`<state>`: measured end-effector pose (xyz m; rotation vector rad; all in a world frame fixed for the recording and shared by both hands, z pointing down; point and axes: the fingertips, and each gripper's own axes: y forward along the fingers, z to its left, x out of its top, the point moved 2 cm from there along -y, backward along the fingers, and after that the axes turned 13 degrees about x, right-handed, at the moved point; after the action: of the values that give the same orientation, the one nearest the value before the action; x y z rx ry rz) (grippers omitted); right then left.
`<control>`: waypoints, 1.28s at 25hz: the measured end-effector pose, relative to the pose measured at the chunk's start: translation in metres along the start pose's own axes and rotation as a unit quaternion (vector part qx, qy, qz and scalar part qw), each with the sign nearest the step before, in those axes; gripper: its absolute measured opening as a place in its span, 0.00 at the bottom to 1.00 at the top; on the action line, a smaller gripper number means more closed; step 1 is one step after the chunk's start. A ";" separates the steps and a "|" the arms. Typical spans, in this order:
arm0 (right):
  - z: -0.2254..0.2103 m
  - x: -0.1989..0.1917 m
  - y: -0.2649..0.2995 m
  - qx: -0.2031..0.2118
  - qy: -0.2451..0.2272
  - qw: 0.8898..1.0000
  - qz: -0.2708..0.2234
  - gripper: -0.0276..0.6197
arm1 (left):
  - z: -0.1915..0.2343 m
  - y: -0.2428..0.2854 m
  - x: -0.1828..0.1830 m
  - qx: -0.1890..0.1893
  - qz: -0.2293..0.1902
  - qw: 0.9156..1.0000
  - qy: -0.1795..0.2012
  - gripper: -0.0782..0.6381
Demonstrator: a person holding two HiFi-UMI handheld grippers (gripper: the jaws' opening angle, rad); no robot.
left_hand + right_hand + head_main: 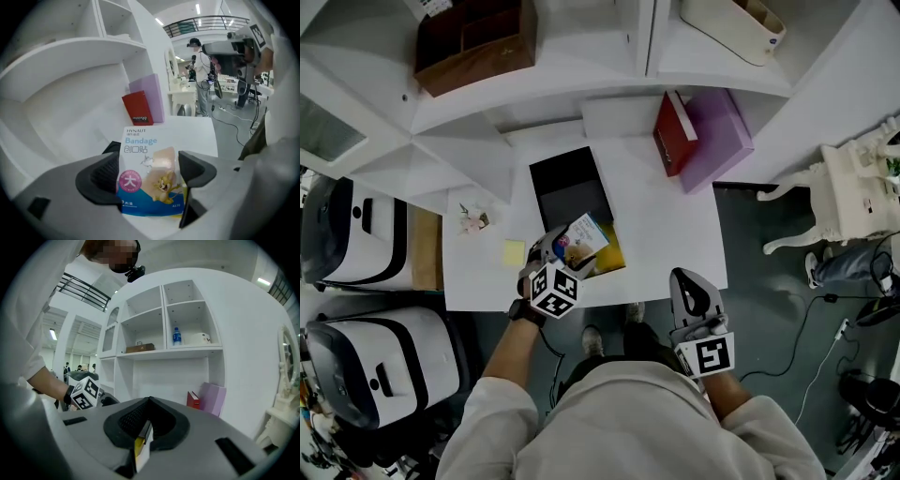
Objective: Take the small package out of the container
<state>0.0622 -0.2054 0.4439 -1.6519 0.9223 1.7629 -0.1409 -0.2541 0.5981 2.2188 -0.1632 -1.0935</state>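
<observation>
The small package point(587, 234), a white and blue bandage pack with a cartoon mouse, is held up just above the near end of the black container point(569, 192). My left gripper point(572, 253) is shut on it. In the left gripper view the pack point(140, 145) stands upright between the two dark jaws of that gripper point(149, 177), and a black corner of the container point(109, 148) shows behind the left jaw. My right gripper point(690, 283) hangs shut over the table's front edge, right of the container. In the right gripper view its jaws point(145, 427) meet, with a thin yellow-white strip at the seam.
A red book point(674, 132) and a purple box point(718, 141) lean at the back right of the white table point(675, 234). A yellow sticky note point(514, 251) and a small flower item point(473, 220) lie left. Shelves rise behind; a white ornate side table point(861, 187) stands right.
</observation>
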 end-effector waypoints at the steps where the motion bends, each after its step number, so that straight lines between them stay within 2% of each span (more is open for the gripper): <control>1: 0.003 0.004 0.002 0.004 -0.005 1.000 -0.002 0.08 | 0.007 -0.008 0.008 0.012 -0.011 1.000 -0.006 0.67; 6: 0.017 0.027 0.012 0.015 -0.022 1.000 -0.016 0.08 | 0.037 -0.055 0.044 0.063 -0.064 0.995 -0.038 0.67; 11: 0.032 0.046 0.022 0.027 -0.037 0.999 -0.025 0.08 | 0.062 -0.101 0.069 0.103 -0.112 0.986 -0.071 0.67; 20: 0.049 0.080 0.038 0.034 -0.061 0.996 -0.060 0.08 | 0.101 -0.185 0.088 0.175 -0.193 0.955 -0.143 0.67; 23: 0.052 0.088 0.041 0.036 -0.065 0.995 -0.069 0.08 | 0.113 -0.211 0.092 0.198 -0.213 0.944 -0.156 0.67; 29: 0.059 0.101 0.044 0.036 -0.070 0.994 -0.077 0.08 | 0.120 -0.251 0.085 0.235 -0.224 0.922 -0.213 0.67; 32: 0.063 0.105 0.045 0.035 -0.072 0.994 -0.079 0.08 | 0.122 -0.262 0.082 0.245 -0.227 0.915 -0.226 0.67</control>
<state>-0.0220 -0.1903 0.3458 -1.4902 0.7587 1.6972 -0.2224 -0.1411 0.3319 2.4601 -0.1302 -2.0079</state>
